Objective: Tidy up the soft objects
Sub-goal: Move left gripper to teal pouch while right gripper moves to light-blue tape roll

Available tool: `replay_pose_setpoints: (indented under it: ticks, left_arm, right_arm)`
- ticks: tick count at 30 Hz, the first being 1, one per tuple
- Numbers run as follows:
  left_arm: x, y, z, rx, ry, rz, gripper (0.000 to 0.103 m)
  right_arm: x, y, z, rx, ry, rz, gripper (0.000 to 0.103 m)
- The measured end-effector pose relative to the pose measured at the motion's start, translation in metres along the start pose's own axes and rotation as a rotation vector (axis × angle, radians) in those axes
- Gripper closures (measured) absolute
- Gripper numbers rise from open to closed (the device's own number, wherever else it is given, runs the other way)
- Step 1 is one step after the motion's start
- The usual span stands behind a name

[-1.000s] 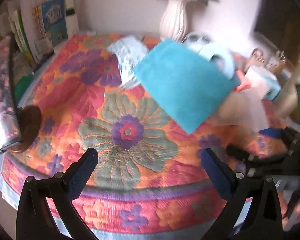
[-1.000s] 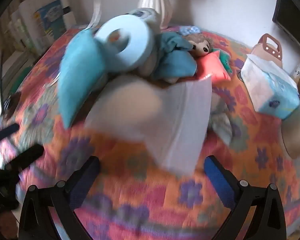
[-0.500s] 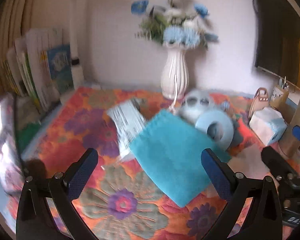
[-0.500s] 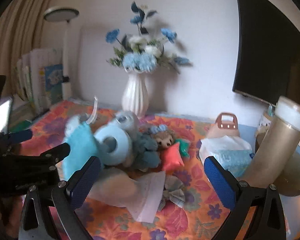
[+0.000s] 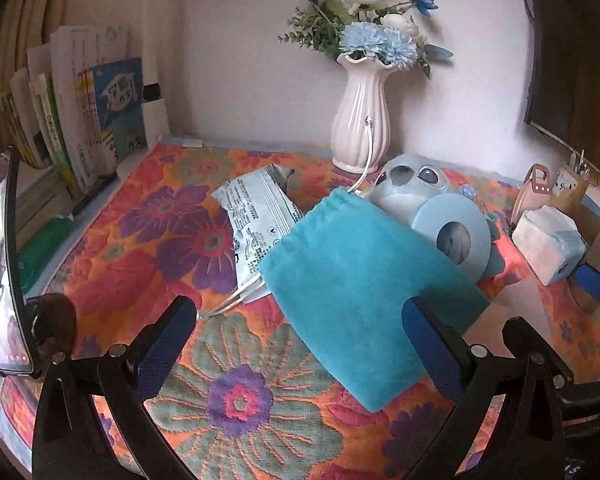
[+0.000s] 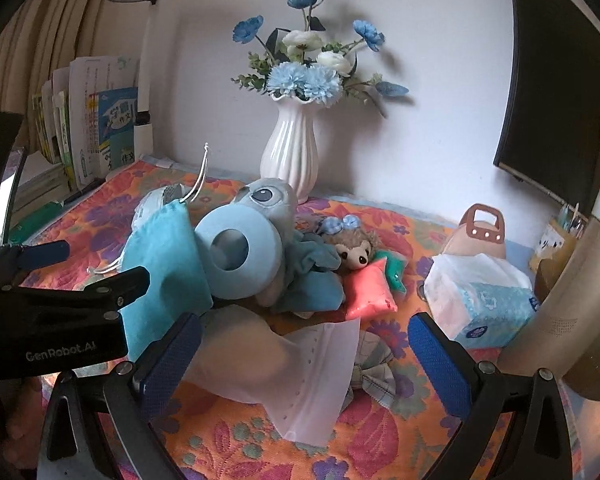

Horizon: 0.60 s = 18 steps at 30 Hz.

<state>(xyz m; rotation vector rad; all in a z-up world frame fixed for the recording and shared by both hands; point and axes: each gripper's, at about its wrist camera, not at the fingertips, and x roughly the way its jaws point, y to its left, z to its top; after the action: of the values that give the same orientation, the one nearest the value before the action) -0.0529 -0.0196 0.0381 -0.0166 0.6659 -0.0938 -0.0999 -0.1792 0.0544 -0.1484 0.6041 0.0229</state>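
Both tongs hang wide and empty above the bench (image 5: 112, 276): my left tongs (image 5: 300, 344) over the teal pouch (image 5: 364, 280), my right tongs (image 6: 304, 356) over a white bag (image 6: 296, 376). The pouch lies flat, partly on a mask pack (image 5: 256, 216) and touching a blue ring (image 6: 236, 252). Behind the ring sit a blue plush (image 6: 268, 200), a hedgehog (image 6: 356, 250) and a pink cushion (image 6: 368, 290). A tissue pack (image 6: 484, 304) stands apart to the right.

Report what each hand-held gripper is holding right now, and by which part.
Nothing is held. The left hand-held gripper and the right hand-held gripper are both open and empty above the soft items.
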Motion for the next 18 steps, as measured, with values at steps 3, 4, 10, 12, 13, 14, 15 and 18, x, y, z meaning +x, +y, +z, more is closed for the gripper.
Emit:
replay_pose_setpoints:
  ticks: [3, 4, 10, 12, 13, 14, 15, 18]
  left_arm:
    - [0.0, 0.001, 0.001, 0.003, -0.002, -0.001, 0.001]
    - [0.0, 0.001, 0.001, 0.002, -0.002, -0.001, 0.001]
    - [0.0, 0.002, 0.001, -0.009, -0.003, -0.008, 0.001]
    - [0.001, 0.003, 0.001, -0.011, 0.001, -0.009, 0.001]
    - [0.001, 0.002, 0.001, -0.01, 0.003, -0.008, 0.001]
    - [0.002, 0.002, 0.001, -0.008, 0.004, -0.007, 0.001]
    - [0.002, 0.0, 0.001, -0.007, 0.005, -0.003, 0.001]
    - [0.002, -0.001, 0.001, 0.0, 0.007, 0.003, 0.001]
  right_arm:
    - [0.002, -0.003, 0.0, 0.02, 0.006, 0.002, 0.0]
    - [0.002, -0.003, 0.0, 0.023, 0.009, 0.0, 0.0]
    - [0.006, -0.003, 0.0, 0.03, 0.029, -0.03, 0.0]
    - [0.006, -0.005, 0.001, 0.039, 0.032, -0.037, 0.0]
    - [0.007, -0.006, 0.001, 0.044, 0.034, -0.04, 0.0]
    - [0.008, -0.008, 0.001, 0.049, 0.037, -0.045, 0.0]
    - [0.008, -0.008, 0.0, 0.053, 0.041, -0.046, 0.0]
    - [0.013, -0.01, 0.0, 0.064, 0.064, -0.046, 0.0]
